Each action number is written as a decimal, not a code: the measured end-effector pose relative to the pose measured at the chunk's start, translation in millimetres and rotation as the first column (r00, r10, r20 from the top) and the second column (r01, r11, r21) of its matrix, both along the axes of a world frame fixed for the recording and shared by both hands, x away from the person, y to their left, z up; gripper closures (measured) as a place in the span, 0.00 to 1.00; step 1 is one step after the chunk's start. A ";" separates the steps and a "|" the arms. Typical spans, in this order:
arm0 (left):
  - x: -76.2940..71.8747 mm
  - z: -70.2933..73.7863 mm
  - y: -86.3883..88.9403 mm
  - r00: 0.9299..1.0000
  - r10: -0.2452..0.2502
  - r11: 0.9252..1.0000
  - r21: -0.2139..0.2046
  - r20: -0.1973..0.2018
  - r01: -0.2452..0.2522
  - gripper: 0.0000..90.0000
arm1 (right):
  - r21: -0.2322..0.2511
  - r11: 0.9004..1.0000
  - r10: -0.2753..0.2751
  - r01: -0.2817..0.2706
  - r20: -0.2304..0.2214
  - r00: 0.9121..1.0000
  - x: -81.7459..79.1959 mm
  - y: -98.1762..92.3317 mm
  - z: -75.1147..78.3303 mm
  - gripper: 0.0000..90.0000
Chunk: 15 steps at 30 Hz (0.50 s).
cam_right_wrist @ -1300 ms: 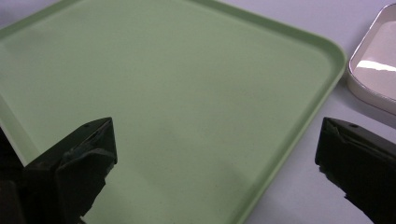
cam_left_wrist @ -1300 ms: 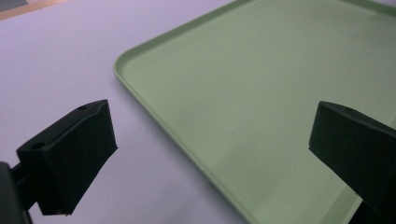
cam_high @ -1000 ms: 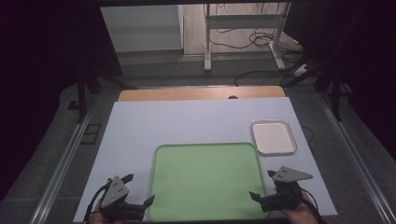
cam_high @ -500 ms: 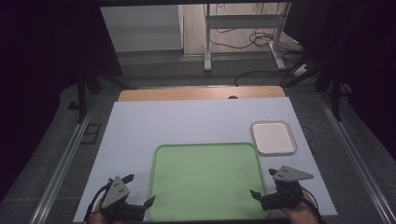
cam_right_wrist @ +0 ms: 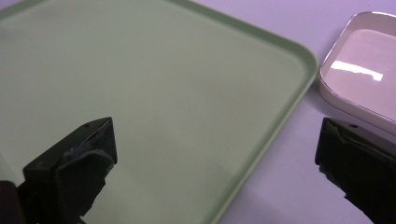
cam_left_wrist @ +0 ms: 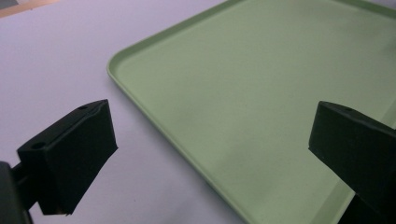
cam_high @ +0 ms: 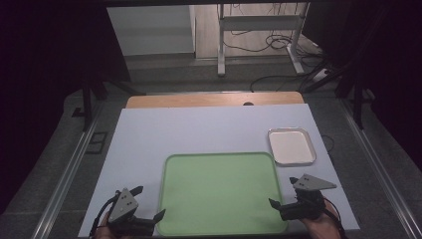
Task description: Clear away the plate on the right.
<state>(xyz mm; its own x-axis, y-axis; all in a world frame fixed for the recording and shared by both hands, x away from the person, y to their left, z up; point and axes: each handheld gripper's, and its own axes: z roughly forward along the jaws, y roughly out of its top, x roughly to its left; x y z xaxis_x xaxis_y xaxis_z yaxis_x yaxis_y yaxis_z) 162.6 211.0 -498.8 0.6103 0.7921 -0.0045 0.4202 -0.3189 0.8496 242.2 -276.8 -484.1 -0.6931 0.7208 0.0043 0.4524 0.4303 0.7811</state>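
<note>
Room: dark around my desk (cam_high: 199, 134), with a metal frame and loose cables on the floor beyond its far edge.
Desk: pale sheet over a wooden top; a strip of wood shows along the far edge.
Tray (cam_high: 219, 191): green, bare, flat on the desk against the near edge, about midway between the near corners.
Dish (cam_high: 291, 146): white, shallow, bare, just beyond the tray's far right corner and near the desk's right edge, a narrow gap between them.
Left claw (cam_high: 149, 205): I hold it at the near left corner, jaws spread wide, nothing in them; in the left gripper view (cam_left_wrist: 210, 154) they straddle the tray's left rim, one jaw over the desk, one over the tray.
Right claw (cam_high: 276, 203): I hold it at the near right corner, jaws spread wide and bare; in the right gripper view (cam_right_wrist: 212, 158) they straddle the tray's right rim, with the dish ahead.
</note>
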 end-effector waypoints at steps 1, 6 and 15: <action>0.1 0.0 0.0 1.000 0.000 1.000 0.000 0.000 0.000 0.00 | 0.002 1.000 -0.008 0.008 0.001 1.000 1.0 -0.8 0.1 0.00; 0.3 0.0 0.1 1.000 0.002 1.000 -0.002 -0.001 -0.002 0.00 | 0.011 0.999 -0.037 0.037 0.006 0.999 6.6 -4.3 0.0 0.00; 0.8 0.0 0.2 1.000 0.003 1.000 -0.004 -0.004 -0.003 0.00 | 0.013 0.999 -0.043 0.042 0.016 0.999 17.8 -4.6 -1.8 0.00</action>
<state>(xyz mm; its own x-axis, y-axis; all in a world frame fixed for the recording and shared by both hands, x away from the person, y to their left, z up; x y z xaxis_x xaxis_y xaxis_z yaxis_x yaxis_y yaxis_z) 163.4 211.3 -498.8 0.6079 0.7940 -0.0097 0.4243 -0.3145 0.8491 259.9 -281.4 -485.9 -0.6619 0.7496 0.0028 0.4571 0.4007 0.7940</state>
